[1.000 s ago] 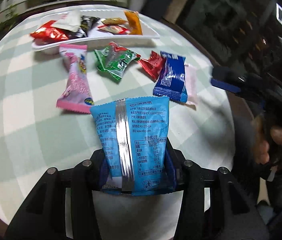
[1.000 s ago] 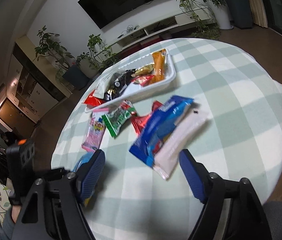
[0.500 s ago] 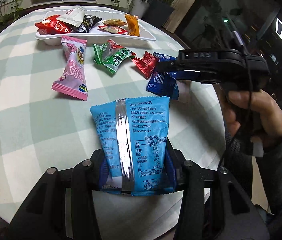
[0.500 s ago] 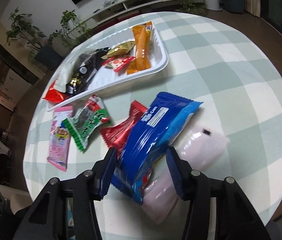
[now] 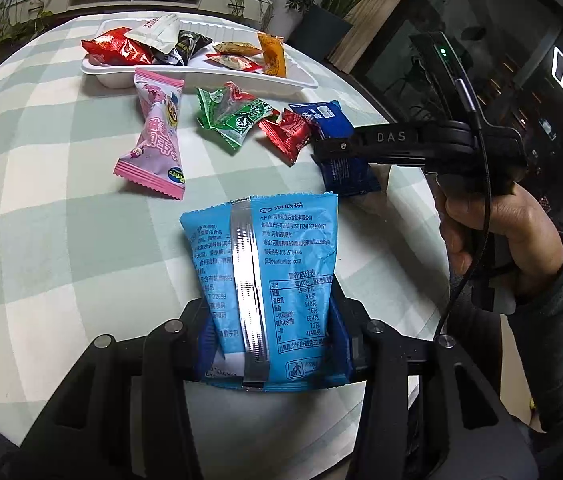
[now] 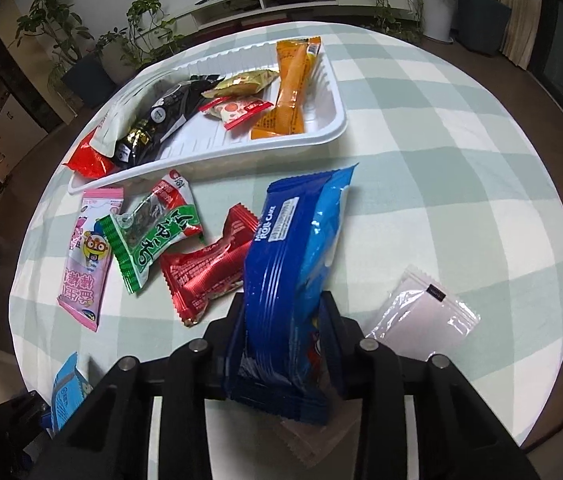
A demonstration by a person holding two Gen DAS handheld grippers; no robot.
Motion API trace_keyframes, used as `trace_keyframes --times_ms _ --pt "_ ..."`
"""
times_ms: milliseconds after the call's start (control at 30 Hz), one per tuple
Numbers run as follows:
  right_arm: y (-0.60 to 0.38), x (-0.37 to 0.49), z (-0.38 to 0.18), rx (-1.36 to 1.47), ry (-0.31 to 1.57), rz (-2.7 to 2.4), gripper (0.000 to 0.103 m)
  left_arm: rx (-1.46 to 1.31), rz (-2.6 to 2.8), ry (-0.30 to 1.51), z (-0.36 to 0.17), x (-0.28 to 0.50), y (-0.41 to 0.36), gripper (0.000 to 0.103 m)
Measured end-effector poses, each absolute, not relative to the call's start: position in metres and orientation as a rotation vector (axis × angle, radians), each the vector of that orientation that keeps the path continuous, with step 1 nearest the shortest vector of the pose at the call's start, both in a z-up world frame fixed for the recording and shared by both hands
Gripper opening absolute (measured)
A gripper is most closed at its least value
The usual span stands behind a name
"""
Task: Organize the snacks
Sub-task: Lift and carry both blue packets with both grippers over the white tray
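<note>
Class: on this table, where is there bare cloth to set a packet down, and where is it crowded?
Free: the checked cloth right of the white tray and beyond the pale pink sachet; also the cloth left of the pink packet. Crowded: the strip before the tray, where the pink packet, green packet and red packet lie close together.

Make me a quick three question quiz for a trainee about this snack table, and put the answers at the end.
1. True or false: the white tray holds no snacks yet.
2. Which packet sits between the right gripper's jaws? A) green seaweed packet B) dark blue roll cake packet C) pink cartoon packet
3. Fill in: the left gripper is shut on a light ____ packet.

Key
1. False: an orange packet, a black packet and others lie in it.
2. B: its jaws have just been closing on the dark blue roll cake packet.
3. Blue.
</note>
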State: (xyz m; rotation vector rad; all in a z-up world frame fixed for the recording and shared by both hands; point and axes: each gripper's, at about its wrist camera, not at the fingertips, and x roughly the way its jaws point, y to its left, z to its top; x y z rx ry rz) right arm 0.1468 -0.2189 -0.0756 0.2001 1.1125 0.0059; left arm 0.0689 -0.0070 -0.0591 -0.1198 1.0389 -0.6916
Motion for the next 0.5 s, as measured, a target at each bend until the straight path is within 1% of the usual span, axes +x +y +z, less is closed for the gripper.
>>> trace_keyframes --times_ms 67,133,200,500 --pt "-0.219 0.146 -0.075 0.201 1.108 0.012 0.031 -0.122 -0.690 1.036 -0.059 0.068 -0.007 0.044" --pt "-0.220 0.144 -0.074 0.216 1.099 0.018 0.030 -0.126 -0.686 1.032 -0.058 0.068 -0.006 0.043" --pt "-0.220 0.139 -0.072 0.230 1.082 0.020 0.029 -0.132 -0.681 1.027 -0.058 0.069 -0.004 0.041" --pt "-0.226 0.105 -0.043 0.332 0.966 0.083 0.029 -0.164 -0.674 1.002 -0.047 0.070 0.007 0.040"
